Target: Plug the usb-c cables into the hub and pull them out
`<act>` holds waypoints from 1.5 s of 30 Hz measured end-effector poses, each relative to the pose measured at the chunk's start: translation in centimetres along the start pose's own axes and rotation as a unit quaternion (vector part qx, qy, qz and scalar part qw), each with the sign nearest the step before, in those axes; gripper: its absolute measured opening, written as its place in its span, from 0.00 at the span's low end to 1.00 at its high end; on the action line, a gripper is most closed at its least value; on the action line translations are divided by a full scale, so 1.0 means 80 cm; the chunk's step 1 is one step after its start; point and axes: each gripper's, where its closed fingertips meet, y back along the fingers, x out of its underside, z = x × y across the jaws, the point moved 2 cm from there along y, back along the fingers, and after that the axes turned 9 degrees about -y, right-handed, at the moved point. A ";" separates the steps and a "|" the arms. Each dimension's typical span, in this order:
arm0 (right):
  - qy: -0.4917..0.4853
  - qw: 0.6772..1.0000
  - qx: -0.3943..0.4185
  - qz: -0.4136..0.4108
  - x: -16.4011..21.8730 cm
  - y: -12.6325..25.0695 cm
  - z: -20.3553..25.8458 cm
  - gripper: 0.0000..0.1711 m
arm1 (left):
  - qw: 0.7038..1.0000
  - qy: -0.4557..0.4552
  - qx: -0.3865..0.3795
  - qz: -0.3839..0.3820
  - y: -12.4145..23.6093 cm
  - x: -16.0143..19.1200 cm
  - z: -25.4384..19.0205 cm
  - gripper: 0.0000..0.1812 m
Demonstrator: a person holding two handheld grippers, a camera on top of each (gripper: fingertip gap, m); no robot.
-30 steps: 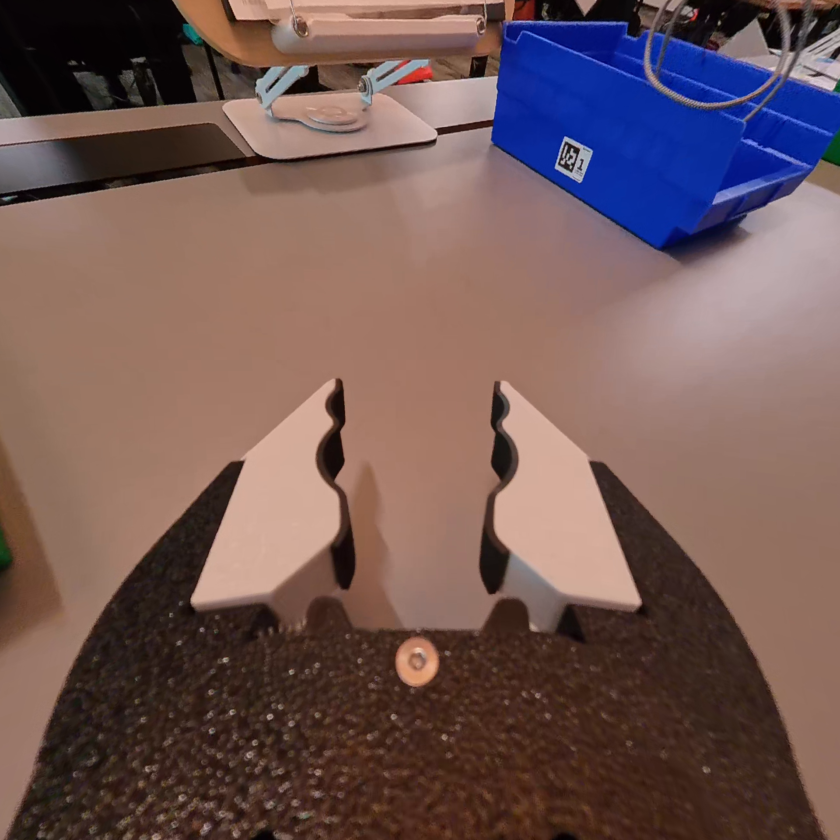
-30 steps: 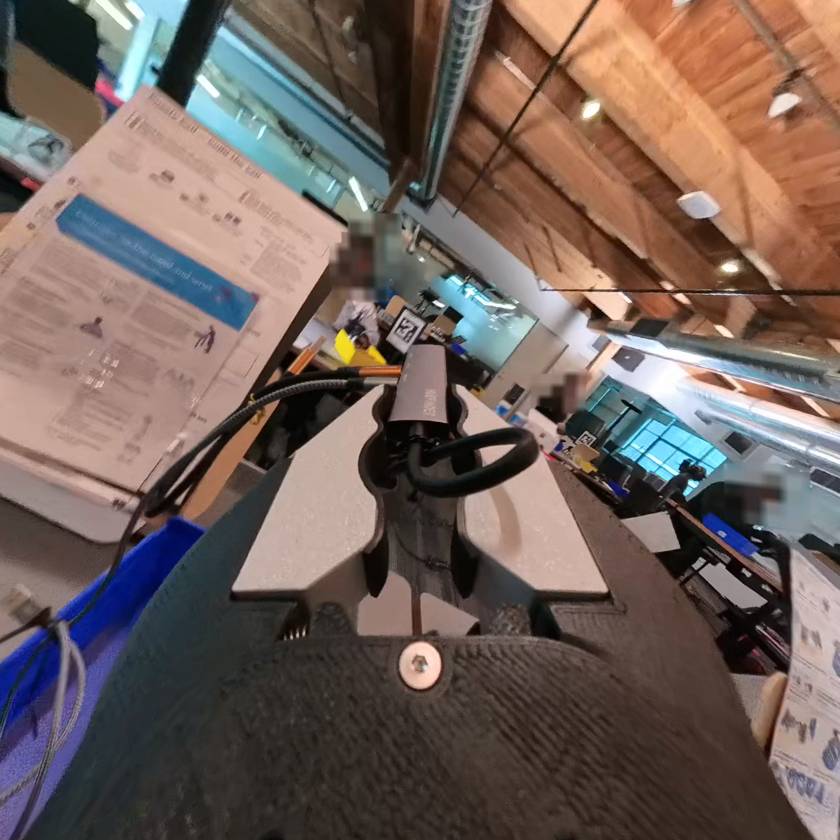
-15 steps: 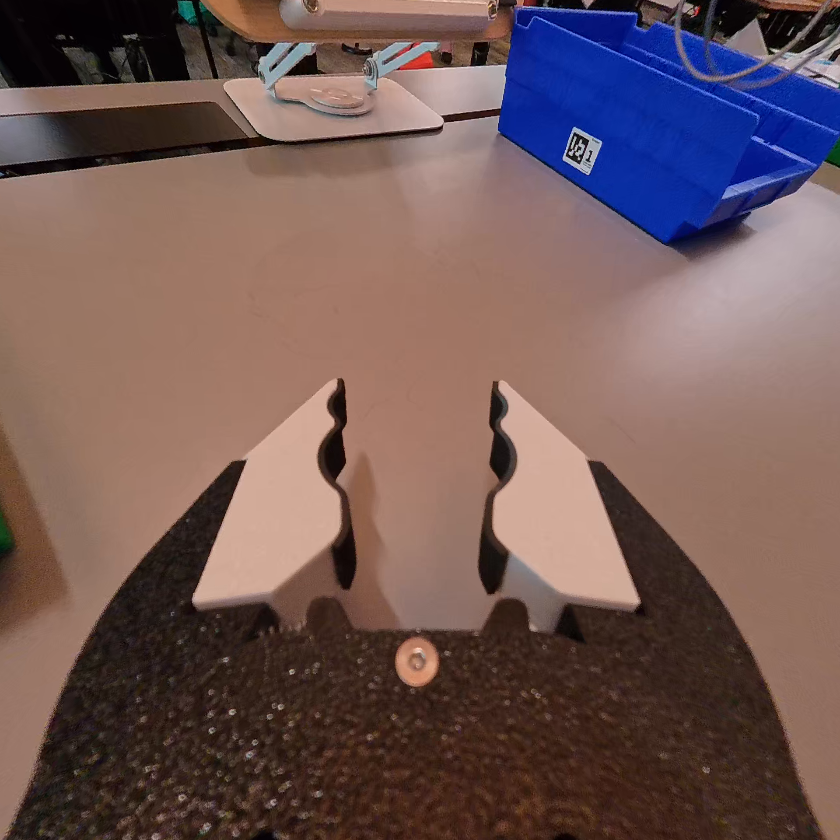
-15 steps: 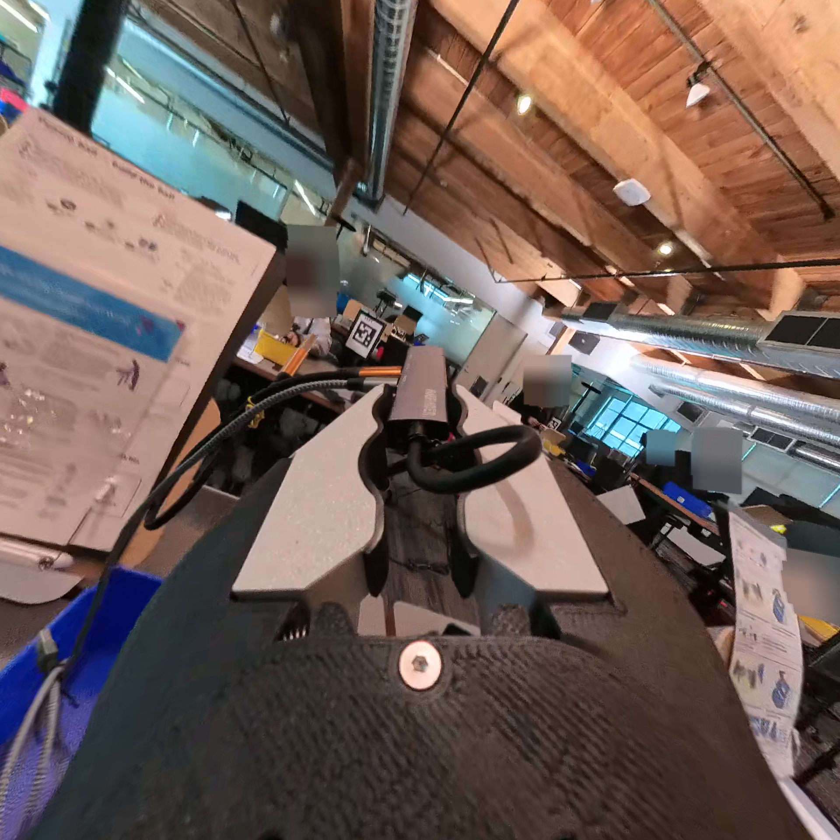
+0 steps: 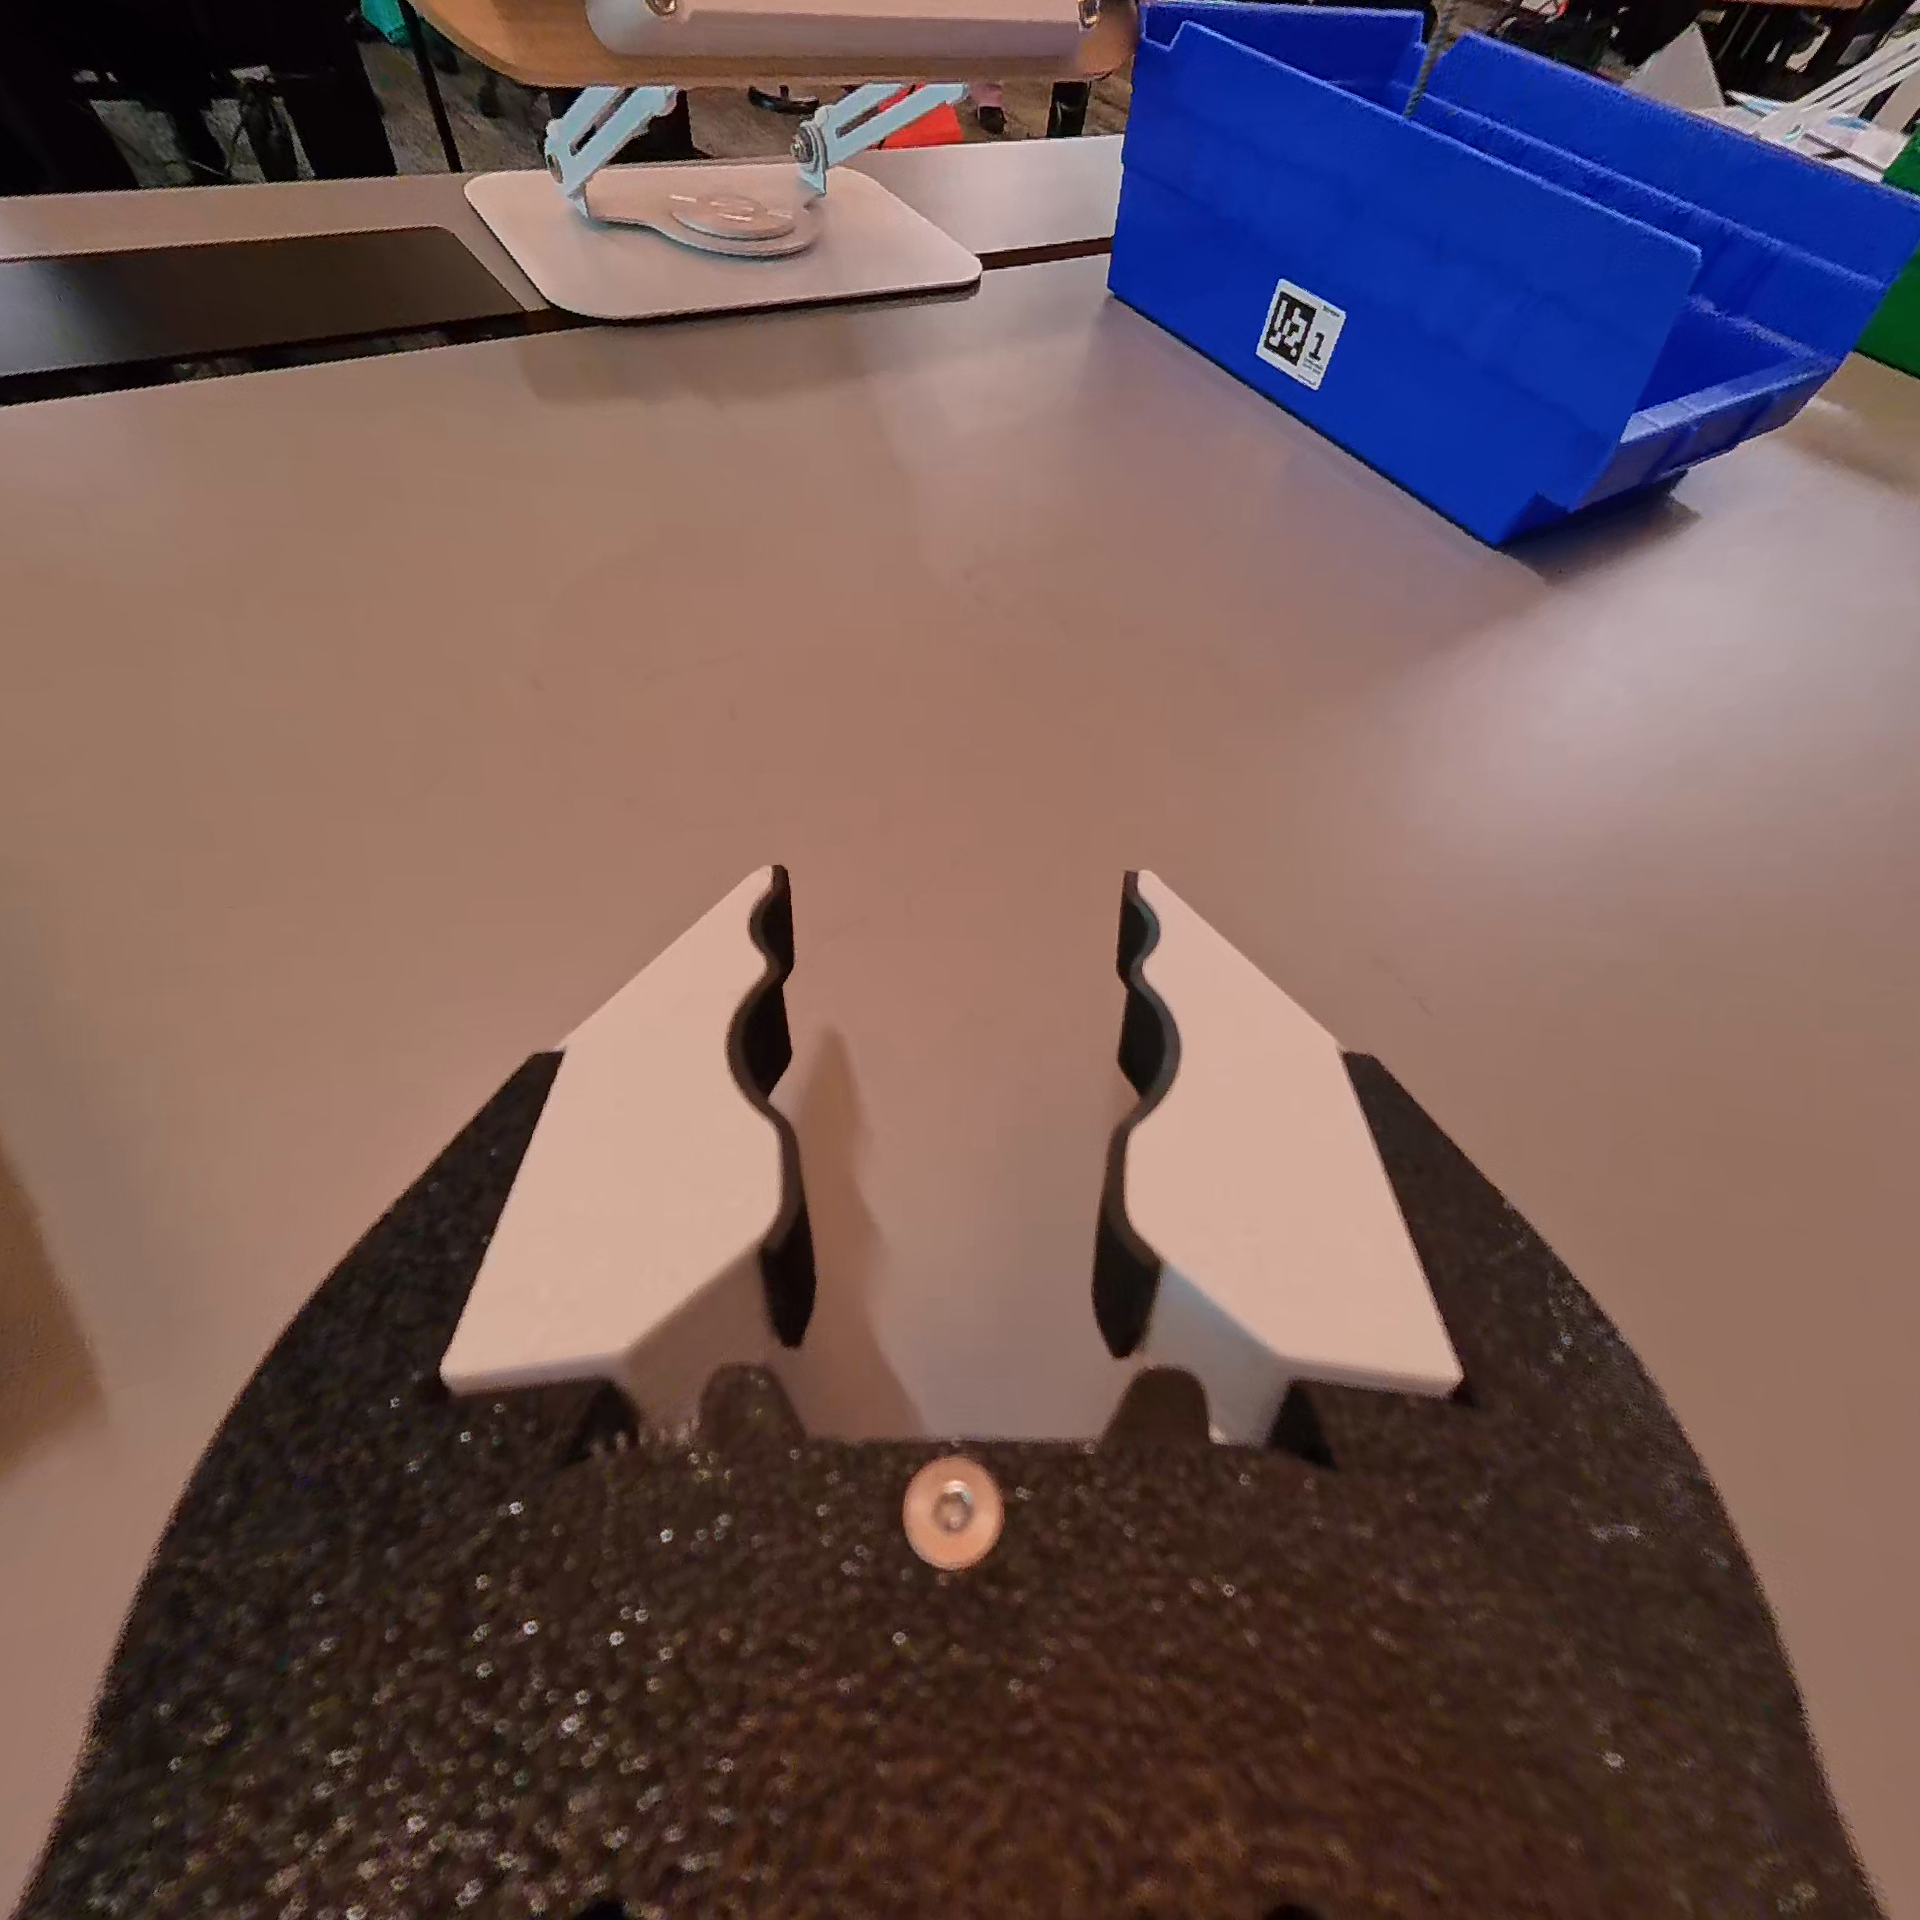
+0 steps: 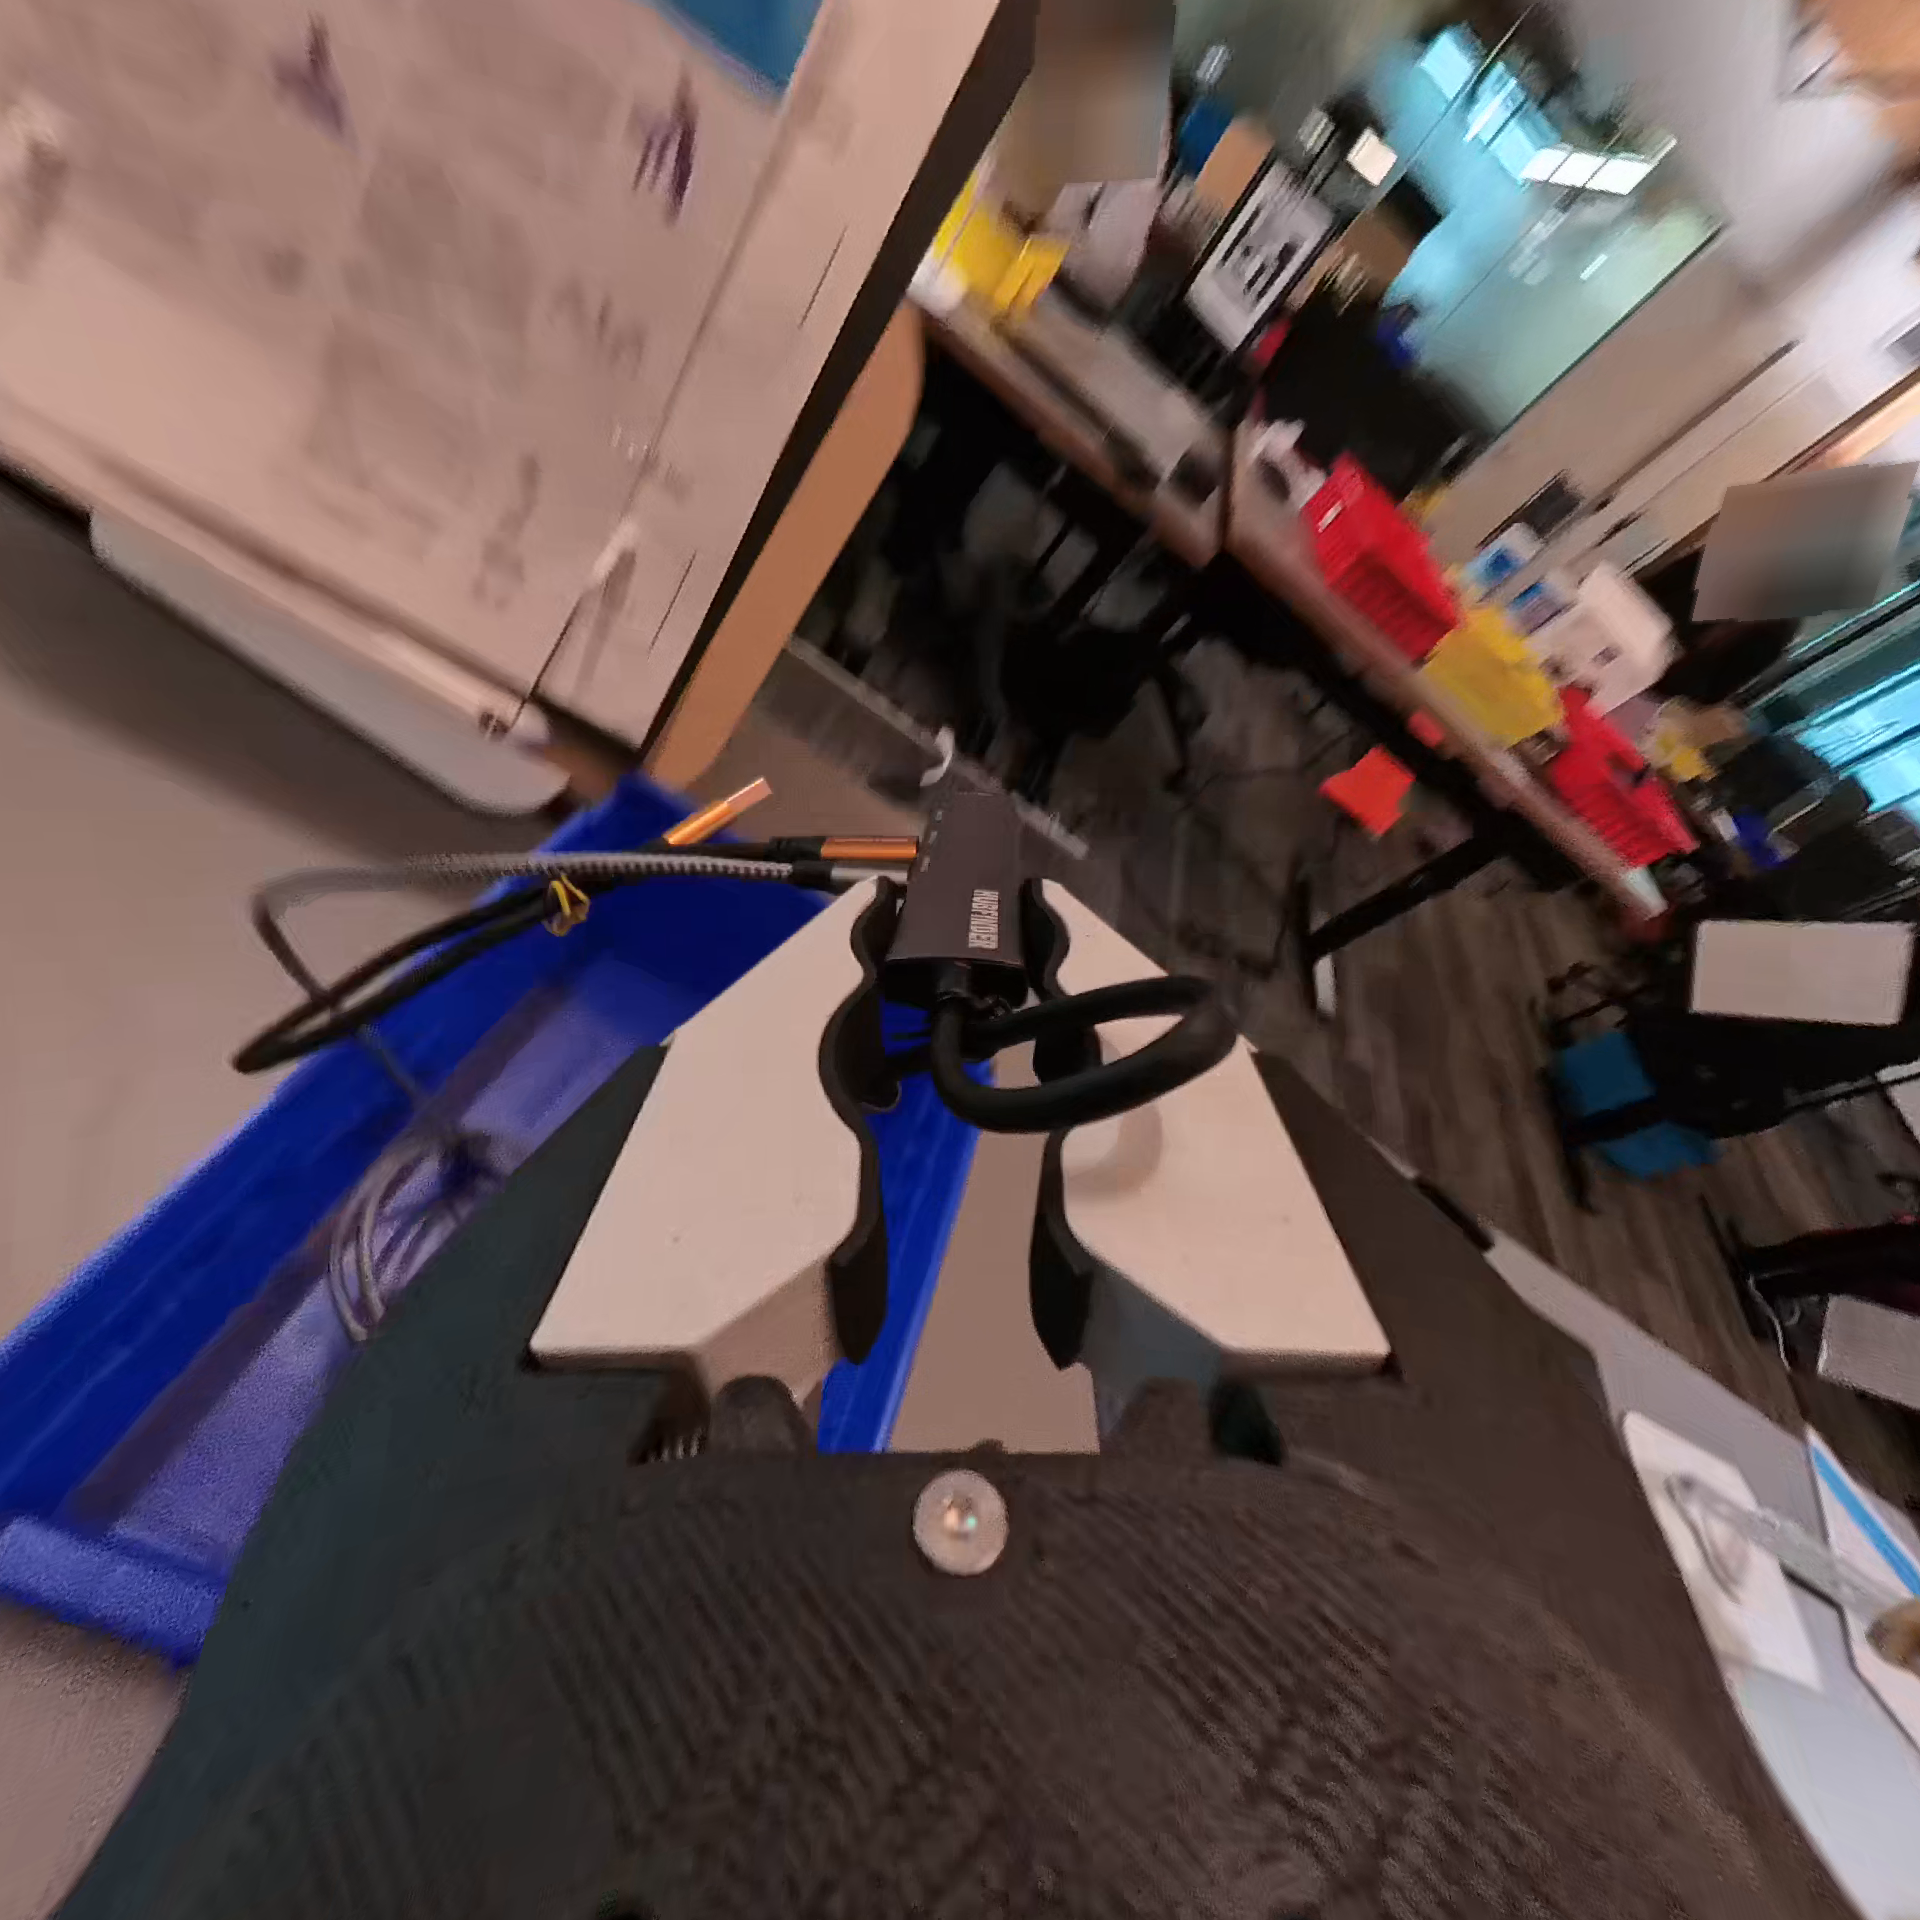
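Note:
My right gripper (image 6: 961, 904) is shut on a dark grey hub (image 6: 961, 894) and holds it in the air above a blue bin (image 6: 208, 1247). The hub's own thick black cable (image 6: 1081, 1060) loops back over the right finger. Braided cables with orange plugs (image 6: 862, 850) sit in the hub's left side, and their leads (image 6: 468, 873) hang toward the bin. A loose orange plug (image 6: 717, 810) sticks up behind them. My left gripper (image 5: 956, 894) is open and empty, low over the brown table (image 5: 727, 644).
The blue bin (image 5: 1455, 312) stands at the table's back right in the left wrist view. A stand on a grey base plate (image 5: 727, 239) holds a board of printed sheets (image 6: 364, 312) at the back. Grey wire coils (image 6: 395, 1226) lie in the bin.
My right gripper has swung down from facing the ceiling to facing the bin and room, still holding the hub. My left gripper has drifted slightly forward and stays open.

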 end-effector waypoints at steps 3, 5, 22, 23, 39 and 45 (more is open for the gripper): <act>0.017 0.994 -0.024 0.102 0.073 -0.041 0.041 0.14 | 1.000 -0.005 0.002 0.003 0.000 0.000 -0.003 0.33; 0.009 0.984 -0.043 0.173 0.120 -0.062 0.062 0.14 | 1.000 -0.008 0.002 0.005 0.000 0.000 -0.004 0.33; 0.077 0.911 -0.147 0.376 0.186 -0.036 0.044 0.60 | 1.000 -0.003 0.013 0.009 -0.002 0.000 -0.010 0.33; 0.094 0.912 -0.123 0.379 0.181 -0.034 0.032 0.61 | 1.000 -0.004 0.015 0.010 -0.002 0.000 -0.011 0.33; -0.024 0.924 -0.340 -0.173 -0.003 0.045 0.413 0.59 | 0.984 -0.052 -0.163 0.057 0.105 -0.093 0.141 0.29; 0.038 0.919 -0.364 -0.148 0.051 0.020 0.487 0.63 | 0.962 -0.085 -0.155 0.207 0.086 -0.124 0.305 0.33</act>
